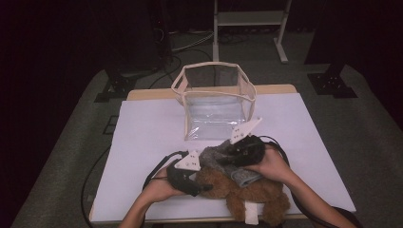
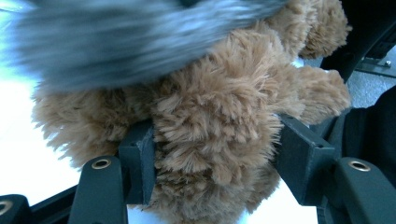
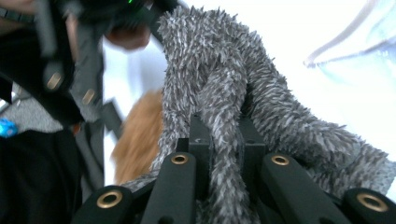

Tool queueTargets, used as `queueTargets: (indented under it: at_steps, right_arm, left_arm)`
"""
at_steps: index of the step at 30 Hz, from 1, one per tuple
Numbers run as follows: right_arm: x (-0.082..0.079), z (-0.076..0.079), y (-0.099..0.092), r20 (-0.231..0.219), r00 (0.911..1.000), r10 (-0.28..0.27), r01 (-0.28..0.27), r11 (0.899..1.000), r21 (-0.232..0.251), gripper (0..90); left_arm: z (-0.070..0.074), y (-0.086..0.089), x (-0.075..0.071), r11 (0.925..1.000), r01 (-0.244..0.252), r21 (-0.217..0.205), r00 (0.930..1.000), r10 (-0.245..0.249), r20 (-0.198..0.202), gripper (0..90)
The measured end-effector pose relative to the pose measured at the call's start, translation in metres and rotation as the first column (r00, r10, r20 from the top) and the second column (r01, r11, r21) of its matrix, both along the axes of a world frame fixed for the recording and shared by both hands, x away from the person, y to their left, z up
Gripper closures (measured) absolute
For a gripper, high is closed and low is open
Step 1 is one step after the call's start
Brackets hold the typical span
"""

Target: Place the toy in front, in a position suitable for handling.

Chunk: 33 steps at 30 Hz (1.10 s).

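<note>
The brown plush toy [image 1: 247,192] lies at the near edge of the white bench [image 1: 142,142], between the person's two hands. The left tool [image 2: 212,158] has its jaws set on either side of the toy's fur, the pads against the pile. A grey fuzzy cloth [image 3: 224,107] drapes over the toy, and the right tool [image 3: 224,163] is clamped tight on a fold of it. Farther back stands a clear plastic bag [image 1: 214,102] with a cream rim.

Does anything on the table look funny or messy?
Mostly no. The brown teddy bear lies flopped at the table's near edge, one leg hanging over it, under a grey fuzzy cloth. The clear bag stands upright and looks empty.
</note>
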State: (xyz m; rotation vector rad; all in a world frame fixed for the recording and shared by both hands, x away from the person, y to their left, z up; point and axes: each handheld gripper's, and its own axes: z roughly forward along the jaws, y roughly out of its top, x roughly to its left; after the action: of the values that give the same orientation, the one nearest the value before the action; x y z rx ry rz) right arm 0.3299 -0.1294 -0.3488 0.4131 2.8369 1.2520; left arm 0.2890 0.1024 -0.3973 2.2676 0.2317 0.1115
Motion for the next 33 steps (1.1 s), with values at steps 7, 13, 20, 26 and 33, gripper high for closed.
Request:
queueTargets:
  at_steps: [7, 13, 20, 26, 33]
  right_arm:
    - [0.023, -0.002, 0.027, -0.006, 0.9999, 0.015, -0.015, 1.000, -0.017, 79.6]
    - [0.028, -0.008, 0.002, -0.024, 0.9983, -0.054, 0.053, 0.998, -0.037, 79.6]
    - [-0.010, 0.001, -0.036, -0.005, 0.9977, -0.067, 0.067, 0.998, -0.001, 79.6]
    - [-0.041, 0.002, -0.040, 0.056, 0.9974, -0.045, 0.047, 0.998, -0.041, 79.5]
    - [-0.021, -0.009, -0.037, 0.074, 0.9948, -0.070, 0.077, 0.993, -0.095, 79.9]
  left_arm:
    - [-0.001, 0.000, -0.002, 0.9999, 0.010, 0.007, 0.9999, -0.010, 0.009, 36.8]
    - [0.000, -0.001, -0.002, 0.9996, 0.014, 0.023, 0.9997, -0.014, 0.018, 37.3]
    - [0.001, -0.002, 0.010, 0.9987, -0.050, 0.010, 0.9987, 0.050, -0.009, 38.4]
    - [0.005, -0.005, 0.018, 0.9976, -0.068, 0.014, 0.9976, 0.069, -0.013, 37.8]
    - [0.003, 0.008, 0.025, 0.9950, -0.094, -0.033, 0.9948, 0.093, -0.043, 33.1]
